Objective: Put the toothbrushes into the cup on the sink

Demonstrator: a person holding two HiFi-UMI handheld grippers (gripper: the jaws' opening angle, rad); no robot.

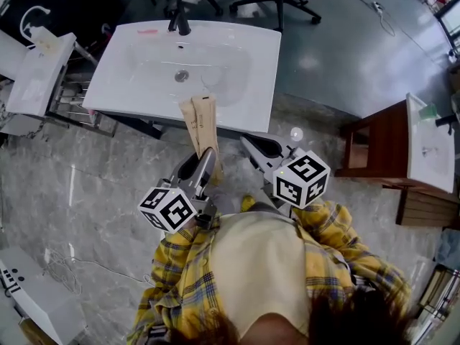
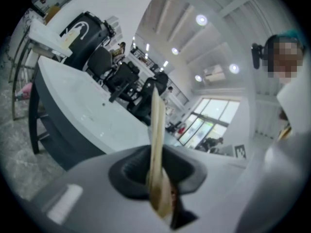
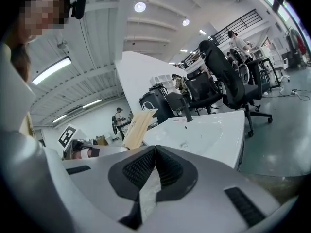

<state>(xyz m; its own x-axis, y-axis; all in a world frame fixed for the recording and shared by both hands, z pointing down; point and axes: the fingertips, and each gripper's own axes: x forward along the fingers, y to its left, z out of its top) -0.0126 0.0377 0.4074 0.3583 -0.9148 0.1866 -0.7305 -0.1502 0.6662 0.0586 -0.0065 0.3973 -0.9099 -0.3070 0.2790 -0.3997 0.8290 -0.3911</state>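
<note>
L: my left gripper (image 1: 207, 157) points ahead and slightly down, jaws clamped on a flat tan pack (image 1: 203, 124) that stands edge-on between them | R: my right gripper (image 1: 249, 144) is just beside it on the same heading, jaws pressed together with nothing between | Arms: plaid sleeves (image 1: 172, 264) tucked near the torso

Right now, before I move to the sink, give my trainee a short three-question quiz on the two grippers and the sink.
1. True or false: the right gripper is shut with nothing between its jaws.
2. What does the left gripper hold? A) a cup B) tan flat packs C) a towel
3. Fill in: seen from the person, the black faucet stands at the ___ edge of the white sink.
Key: 1 true; 2 B; 3 far.
</note>
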